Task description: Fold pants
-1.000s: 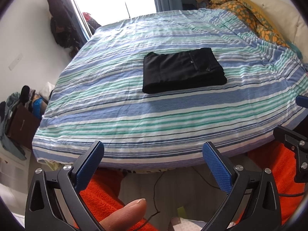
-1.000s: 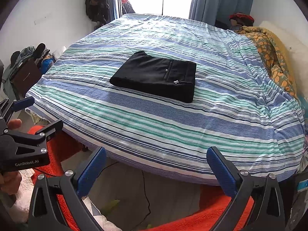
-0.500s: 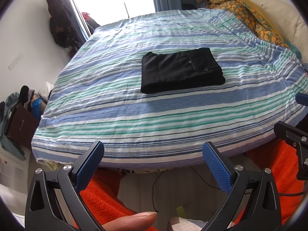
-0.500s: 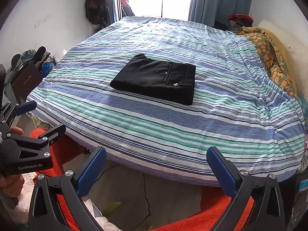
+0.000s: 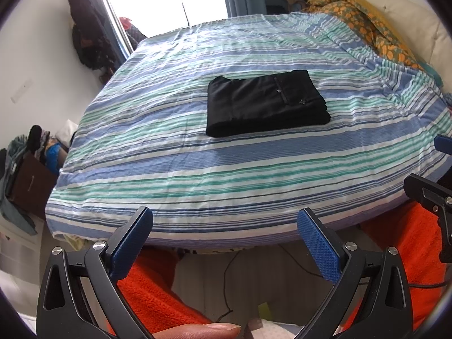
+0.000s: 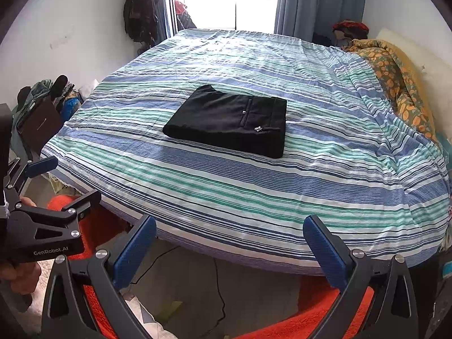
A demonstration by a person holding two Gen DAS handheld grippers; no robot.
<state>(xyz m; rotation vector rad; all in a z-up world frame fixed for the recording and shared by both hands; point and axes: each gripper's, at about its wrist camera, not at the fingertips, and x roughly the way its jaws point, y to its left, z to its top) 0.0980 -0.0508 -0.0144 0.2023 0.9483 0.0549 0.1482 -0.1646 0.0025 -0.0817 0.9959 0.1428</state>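
Note:
Black pants [image 5: 265, 103] [image 6: 230, 120] lie folded into a neat rectangle in the middle of the striped bed [image 5: 197, 175] [image 6: 282, 192]. My left gripper [image 5: 224, 226] hangs open off the bed's near edge, over the floor, with nothing between its blue pads. My right gripper [image 6: 228, 233] is open too and empty, also short of the bed edge. In the right wrist view the left gripper [image 6: 60, 178] shows at the far left, held by a hand. In the left wrist view the right gripper's fingers [image 5: 429, 195] show at the right edge.
An orange patterned blanket [image 5: 367, 25] [image 6: 395, 84] is bunched along the bed's right side by pale pillows. Clothes and bags [image 5: 25, 158] pile up on the floor at left. An orange rug [image 5: 152, 291] and a cable [image 6: 217, 282] lie below the grippers.
Both grippers have drawn slightly back from the bed and tilted; the pants sit a little higher in both views. The pants and the open jaws are unchanged.

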